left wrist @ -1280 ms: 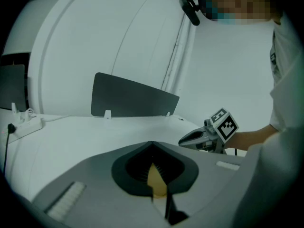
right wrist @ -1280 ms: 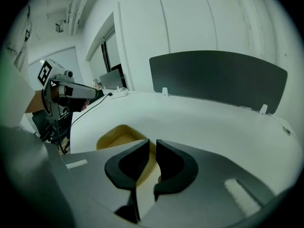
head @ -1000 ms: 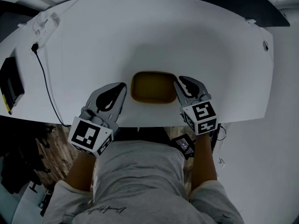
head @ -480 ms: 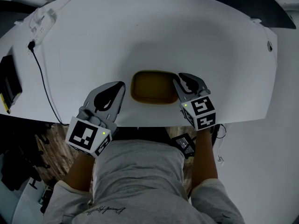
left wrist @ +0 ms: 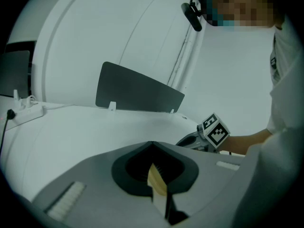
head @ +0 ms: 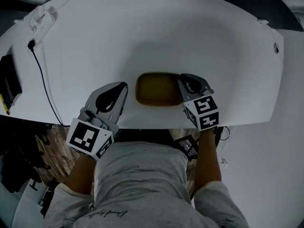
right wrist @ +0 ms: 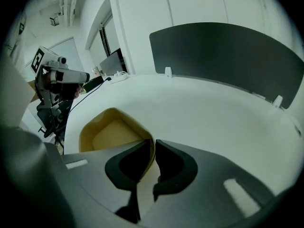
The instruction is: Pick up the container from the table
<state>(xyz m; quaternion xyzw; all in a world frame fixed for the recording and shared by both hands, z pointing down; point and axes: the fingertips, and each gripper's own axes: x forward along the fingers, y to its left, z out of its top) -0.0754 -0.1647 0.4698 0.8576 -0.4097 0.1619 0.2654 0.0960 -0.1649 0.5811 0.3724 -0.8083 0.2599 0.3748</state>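
A shallow yellow container [head: 158,89] lies on the white table [head: 142,32] close to its front edge. My right gripper [head: 185,80] is at the container's right end, shut on the rim. In the right gripper view the thin yellow wall [right wrist: 151,148] passes between the two dark pads of the right gripper [right wrist: 153,146], and the tray's inside [right wrist: 111,134] shows to the left. My left gripper [head: 121,87] rests a short way left of the container, apart from it, jaws together. In the left gripper view a pale sliver shows in the slit of the left gripper [left wrist: 154,148].
A black cable [head: 45,80] runs down the table's left side from a white power strip [head: 40,20]. A dark flat device [head: 9,82] sits at the far left. A dark panel [right wrist: 228,56] stands along the table's far edge. My torso is against the front edge.
My right gripper's jaws have drawn together on the container's right rim. The left gripper has hardly moved.
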